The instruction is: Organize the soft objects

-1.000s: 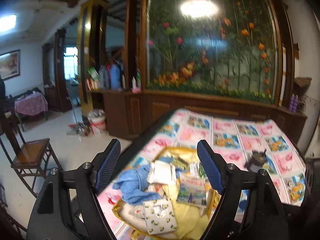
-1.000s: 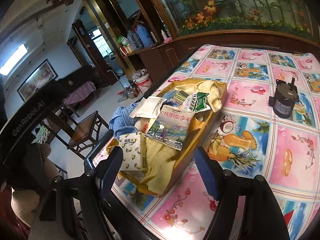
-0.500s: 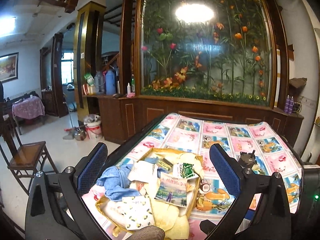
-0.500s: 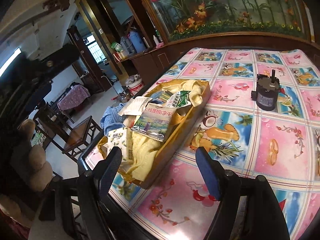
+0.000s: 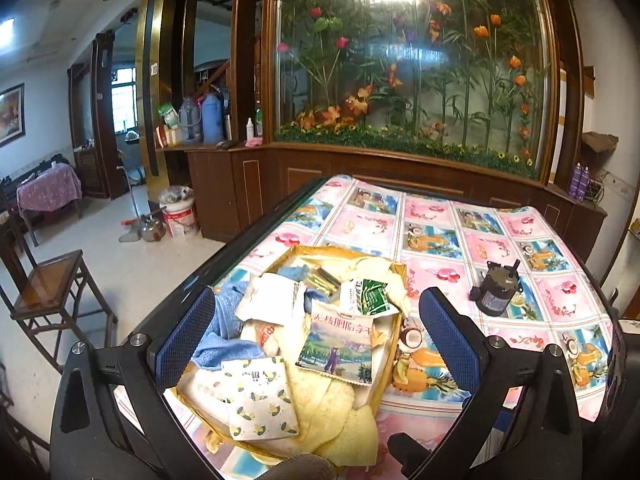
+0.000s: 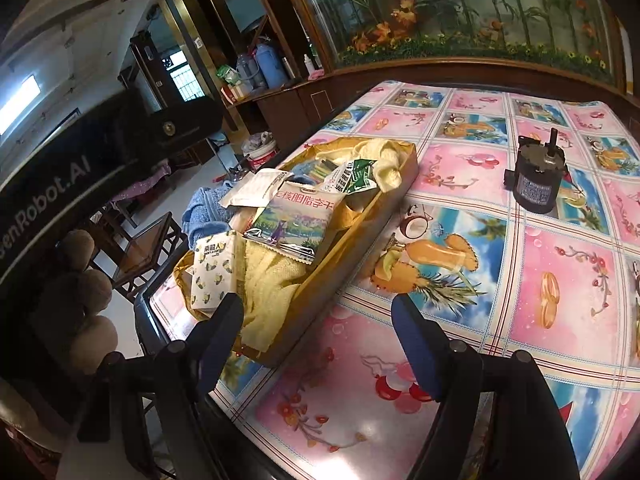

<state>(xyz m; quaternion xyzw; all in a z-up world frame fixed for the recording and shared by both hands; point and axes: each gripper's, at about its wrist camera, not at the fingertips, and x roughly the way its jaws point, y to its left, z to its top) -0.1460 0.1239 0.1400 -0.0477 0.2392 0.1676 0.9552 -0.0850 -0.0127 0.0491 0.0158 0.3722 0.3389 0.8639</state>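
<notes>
The table point(image 5: 460, 216) is viewed by both wrist cameras from its near edge, each aimed forward and downward between blue finger pads point(image 5: 448, 336). The gold tray point(image 5: 396, 344) is centred in the left view (set farther left); in the right view it point(image 6: 352, 252) is seen left of centre. The flower mural and black motor point(image 6: 538, 184) are shared.

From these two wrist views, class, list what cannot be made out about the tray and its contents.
- Tray floor: hidden in both views by the piled packets and cloths.
- Blue towel, left part: the left gripper's left finger covers it in the left view.
- Yellow towel, near end: behind the right gripper's finger.
- Small print on the green packet: too small to read.
</notes>
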